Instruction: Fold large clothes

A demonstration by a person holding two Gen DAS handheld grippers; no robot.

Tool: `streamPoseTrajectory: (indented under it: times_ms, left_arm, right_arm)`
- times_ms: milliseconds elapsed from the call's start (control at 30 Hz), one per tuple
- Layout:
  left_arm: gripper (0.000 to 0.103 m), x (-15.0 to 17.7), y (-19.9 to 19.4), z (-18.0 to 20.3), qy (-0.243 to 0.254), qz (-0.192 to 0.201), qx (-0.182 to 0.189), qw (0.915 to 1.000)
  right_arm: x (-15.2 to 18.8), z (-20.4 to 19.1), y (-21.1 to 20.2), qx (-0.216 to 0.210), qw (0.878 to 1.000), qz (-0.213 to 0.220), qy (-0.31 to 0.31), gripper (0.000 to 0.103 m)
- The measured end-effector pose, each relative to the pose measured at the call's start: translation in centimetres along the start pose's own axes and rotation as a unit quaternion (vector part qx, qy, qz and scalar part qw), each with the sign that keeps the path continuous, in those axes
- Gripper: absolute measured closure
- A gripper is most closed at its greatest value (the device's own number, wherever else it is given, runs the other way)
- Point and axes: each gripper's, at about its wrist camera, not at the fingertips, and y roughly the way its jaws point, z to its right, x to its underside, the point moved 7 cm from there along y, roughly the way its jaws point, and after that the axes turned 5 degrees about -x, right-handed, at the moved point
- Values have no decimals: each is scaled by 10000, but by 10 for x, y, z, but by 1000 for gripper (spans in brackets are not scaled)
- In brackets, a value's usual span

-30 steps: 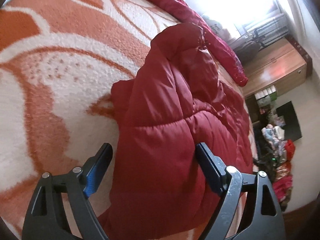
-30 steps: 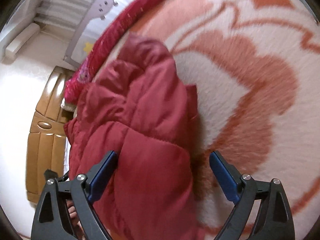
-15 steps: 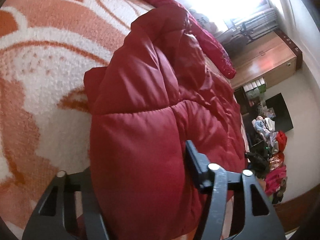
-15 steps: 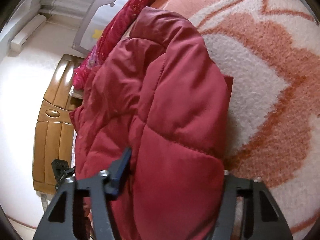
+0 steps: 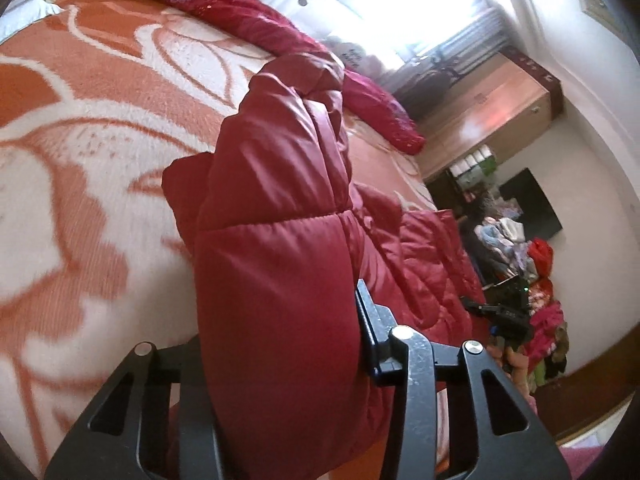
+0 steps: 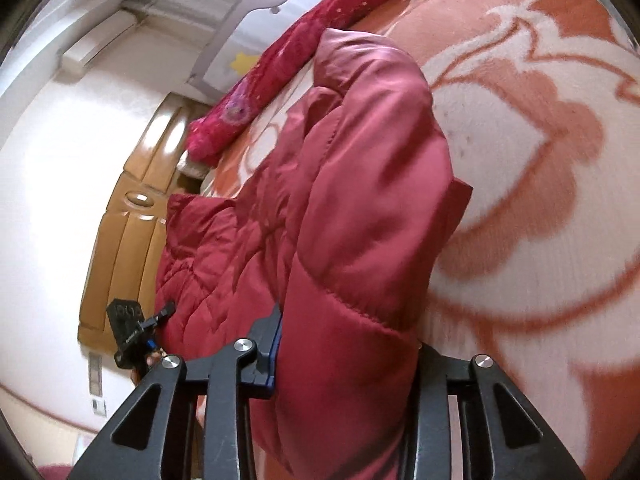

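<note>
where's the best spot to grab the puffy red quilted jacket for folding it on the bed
Grip the puffy red quilted jacket at the padded panels of its near edge, coming from the near side, one claw per corner. The thick panel there bunches into a firm ridge. The left claw and right claw are closing on those panels.

A quilted red jacket (image 5: 272,264) of smooth, faintly shiny cloth lies on a fuzzy orange-and-white blanket (image 5: 92,128). The wardrobe (image 6: 120,240) behind appears to be glossy varnished wood; the gripper (image 6: 344,344) frames look matt black plastic with metal pins.
</note>
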Motion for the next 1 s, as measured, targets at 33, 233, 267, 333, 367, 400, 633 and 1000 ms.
streamPoseTrajectory:
  times_ms: [33, 233, 267, 333, 367, 400, 633, 1000]
  left_arm:
    - [64, 10, -8, 5, 11, 12, 20, 10000]
    - [64, 69, -53, 12, -21, 49, 46, 10000]
    - [64, 76, -59, 12, -40, 56, 35, 10000]
    - [64, 94, -73, 11, -102, 71, 36, 9999]
    - [64, 99, -77, 10, -110, 80, 29, 9999]
    - [64, 105, -81, 10, -112, 89, 22, 9999]
    - [64, 138, -83, -17, -277, -63, -216, 9994]
    - [51, 157, -60, -43, -302, -90, -914, 9953]
  right_arm:
    - [17, -3, -7, -28, 10000, -26, -5, 69]
    - [86, -14, -43, -52, 9999, -13, -96, 69]
    - [96, -16, -46, -55, 9999, -6, -98, 69]
    - [110, -18, -50, -86, 9999, -14, -74, 69]
    - [118, -19, -54, -99, 9999, -19, -82, 69]
    - [125, -20, -56, -110, 9999, -29, -103, 69]
    - [141, -8, -48, 0, 9999, -95, -34, 66]
    - [152, 24, -31, 277, 9992, 81, 284, 51]
